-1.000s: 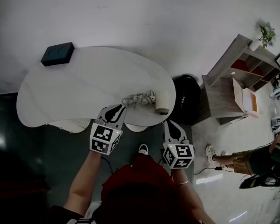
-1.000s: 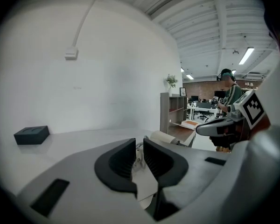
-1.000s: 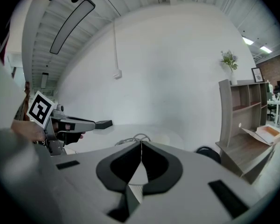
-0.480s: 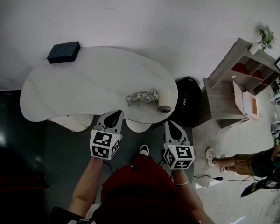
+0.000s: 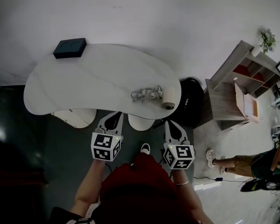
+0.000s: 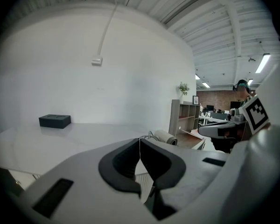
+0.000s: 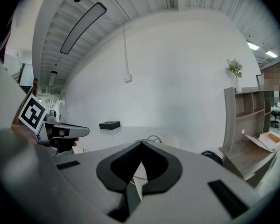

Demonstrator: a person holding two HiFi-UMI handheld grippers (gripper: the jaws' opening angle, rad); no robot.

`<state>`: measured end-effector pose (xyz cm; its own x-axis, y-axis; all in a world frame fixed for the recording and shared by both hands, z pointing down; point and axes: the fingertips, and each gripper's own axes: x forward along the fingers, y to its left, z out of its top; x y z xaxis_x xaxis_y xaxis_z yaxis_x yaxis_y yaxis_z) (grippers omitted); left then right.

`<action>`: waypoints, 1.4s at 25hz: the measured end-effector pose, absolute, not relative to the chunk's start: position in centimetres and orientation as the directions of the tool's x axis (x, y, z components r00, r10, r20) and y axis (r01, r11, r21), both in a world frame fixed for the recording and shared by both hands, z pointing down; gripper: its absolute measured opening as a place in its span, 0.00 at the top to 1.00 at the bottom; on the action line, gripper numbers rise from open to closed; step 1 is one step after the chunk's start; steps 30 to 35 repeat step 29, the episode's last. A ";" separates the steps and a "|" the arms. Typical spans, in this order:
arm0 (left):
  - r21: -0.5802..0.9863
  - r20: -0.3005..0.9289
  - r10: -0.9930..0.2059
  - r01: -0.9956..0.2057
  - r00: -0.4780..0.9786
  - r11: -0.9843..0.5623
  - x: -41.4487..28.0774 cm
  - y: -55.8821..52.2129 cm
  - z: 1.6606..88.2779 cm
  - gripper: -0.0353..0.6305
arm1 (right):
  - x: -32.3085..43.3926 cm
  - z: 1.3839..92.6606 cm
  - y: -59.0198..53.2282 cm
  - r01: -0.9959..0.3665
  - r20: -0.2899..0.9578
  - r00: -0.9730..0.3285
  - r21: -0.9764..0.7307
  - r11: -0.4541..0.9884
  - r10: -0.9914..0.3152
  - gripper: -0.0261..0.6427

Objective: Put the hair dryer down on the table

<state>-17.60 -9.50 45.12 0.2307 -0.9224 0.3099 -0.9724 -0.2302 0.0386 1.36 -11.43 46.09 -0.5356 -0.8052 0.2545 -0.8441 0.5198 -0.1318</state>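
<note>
left tool backed off table, jaws together.

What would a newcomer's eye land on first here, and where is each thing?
First come the left gripper and right gripper, both shut and empty, just short of the near edge of the white table. On the table, the hair dryer lies beside its coiled cord near the right end, and a dark box sits at the far left.
</note>
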 end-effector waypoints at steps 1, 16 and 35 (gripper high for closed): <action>0.040 0.310 -0.923 -0.973 0.229 -0.228 -17.7 -9.2 45.1 0.91 | 1.2 46.1 -11.2 -0.844 0.253 -0.536 -0.126 0.522 -0.805 0.94; 0.031 0.292 -0.935 -0.979 0.203 -0.202 -17.7 -6.5 44.8 0.91 | 0.9 45.4 -8.7 -0.837 0.243 -0.545 -0.103 0.537 -0.803 0.94; 0.051 0.291 -0.938 -0.982 0.189 -0.182 -16.9 -4.2 45.1 0.91 | 1.0 45.3 -6.6 -0.823 0.235 -0.566 -0.103 0.559 -0.790 0.94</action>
